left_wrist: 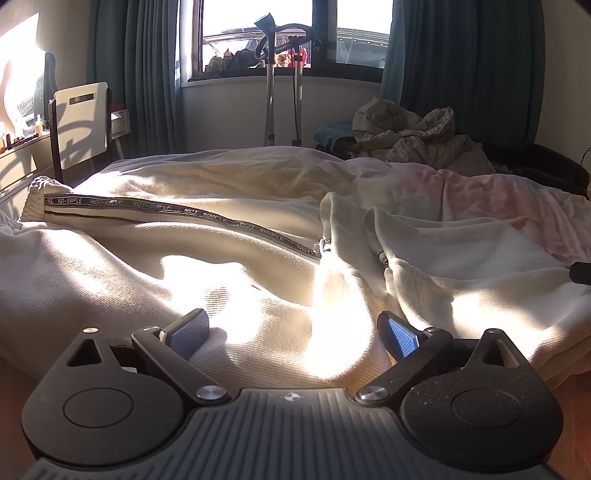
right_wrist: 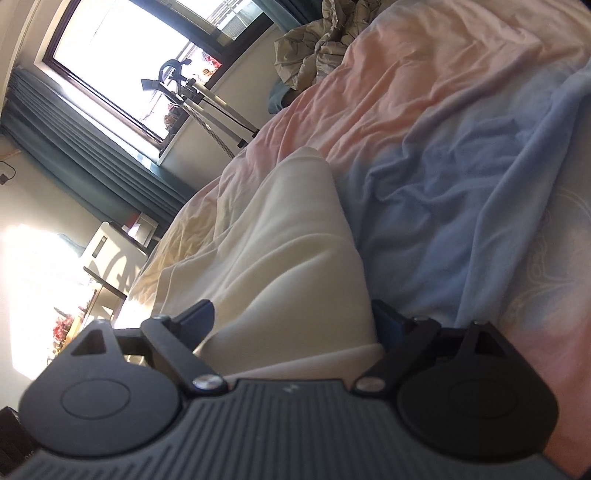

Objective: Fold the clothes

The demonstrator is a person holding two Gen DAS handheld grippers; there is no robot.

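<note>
The room is a bedroom with a bright window (left_wrist: 258, 33) between dark teal curtains (left_wrist: 140, 74), and a garment steamer stand (left_wrist: 271, 74) stands before the sill. At the far left a white chair (left_wrist: 83, 123) stands beside a counter (left_wrist: 22, 151) that carries small bottles. The bed (left_wrist: 498, 192) has a pink and pale blue cover, and a crumpled beige quilt (left_wrist: 406, 133) lies at its far side.

A cream hoodie (left_wrist: 184, 229) lies spread over the bed in strong sunlight. Its zipper tape (left_wrist: 207, 216), printed NOT-SIMPLE, runs from the left hem diagonally toward the middle. The left gripper (left_wrist: 291, 332) is low over the near part of the hoodie; its jaws are wide apart, with cloth lying between them but not pinched.

In the right wrist view, which is tilted, the right gripper (right_wrist: 291, 325) has a fold of the cream hoodie (right_wrist: 280, 251) between its jaws. The cloth fills the gap and touches both fingers (right_wrist: 201, 315); it seems gripped.
</note>
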